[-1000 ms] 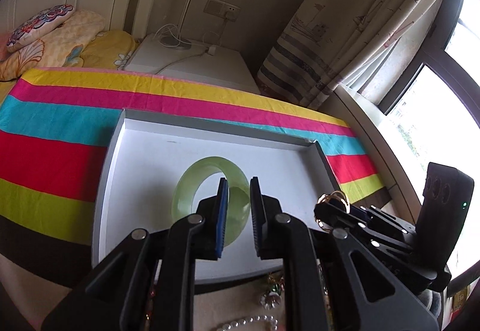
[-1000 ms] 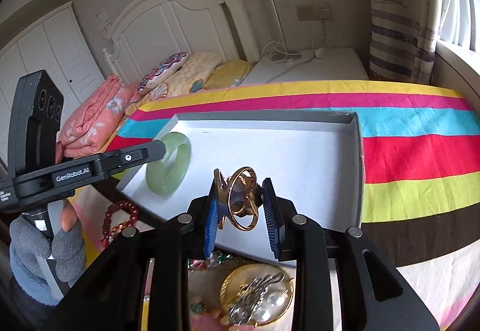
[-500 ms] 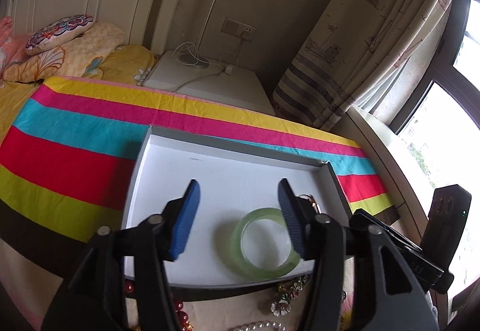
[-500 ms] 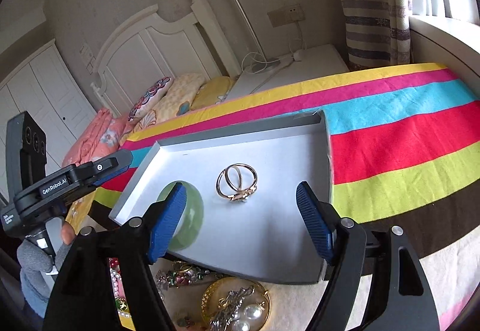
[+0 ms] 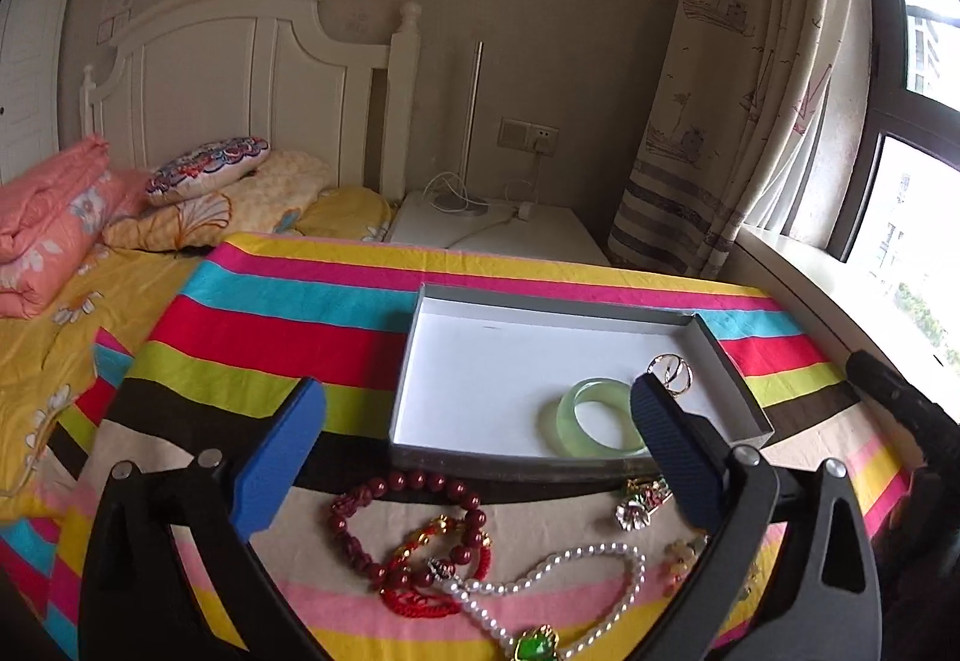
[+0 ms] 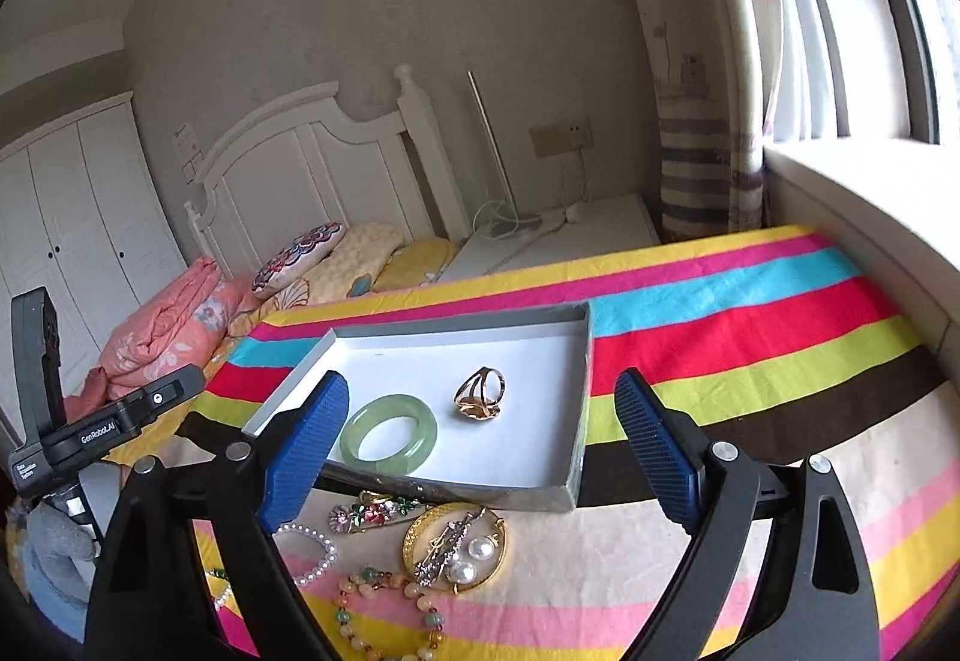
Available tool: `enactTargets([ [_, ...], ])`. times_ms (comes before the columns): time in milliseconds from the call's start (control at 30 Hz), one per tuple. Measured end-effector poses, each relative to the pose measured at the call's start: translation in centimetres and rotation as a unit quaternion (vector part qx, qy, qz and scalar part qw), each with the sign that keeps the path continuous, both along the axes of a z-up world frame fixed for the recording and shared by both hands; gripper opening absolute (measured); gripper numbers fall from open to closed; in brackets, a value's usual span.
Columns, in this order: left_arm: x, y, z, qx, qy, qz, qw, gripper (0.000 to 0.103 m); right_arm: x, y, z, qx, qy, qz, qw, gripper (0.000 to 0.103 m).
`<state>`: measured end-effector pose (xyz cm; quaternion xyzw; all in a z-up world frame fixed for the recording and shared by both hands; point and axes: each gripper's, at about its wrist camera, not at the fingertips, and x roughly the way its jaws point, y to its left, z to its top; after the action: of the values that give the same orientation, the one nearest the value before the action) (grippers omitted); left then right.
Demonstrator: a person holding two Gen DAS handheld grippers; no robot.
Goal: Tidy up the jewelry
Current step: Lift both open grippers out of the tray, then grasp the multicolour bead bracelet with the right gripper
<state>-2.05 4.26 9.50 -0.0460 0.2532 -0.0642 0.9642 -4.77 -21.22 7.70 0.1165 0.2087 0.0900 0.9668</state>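
While both grippers' fingers (image 6: 654, 448) are opening on nothing, the left gripper (image 6: 108, 424) reads "GenRobot.AI".

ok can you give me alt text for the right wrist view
The right gripper, jaws opening and empty, hovers over a striped cloth before a shallow white box holding a green bangle and a gold ring. Loose jewelry lies in front of the box, including a gold dish of earrings; the left gripper's body shows at far left.
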Motion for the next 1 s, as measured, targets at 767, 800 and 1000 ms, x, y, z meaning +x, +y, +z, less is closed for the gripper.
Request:
enactTargets([
  [767,-7.0,5.4,-7.1,-0.114,0.088,-0.024,0.9893,0.1,-2.1,1.9,-5.4,-0.032,0.137,0.01,0.99,0.087],
  [800,-7.0,5.4,-7.1,-0.114,0.086,-0.031,0.9892,0.1,-2.0,2.9,-6.0,-0.044,0.149,0.023,0.988,0.087],
  [1000,-7.2,4.7,-6.9,-0.108,0.074,-0.047,0.9903,0.1,-3.0,7.5,-6.4,-0.105,0.141,0.107,0.979,0.08],
])
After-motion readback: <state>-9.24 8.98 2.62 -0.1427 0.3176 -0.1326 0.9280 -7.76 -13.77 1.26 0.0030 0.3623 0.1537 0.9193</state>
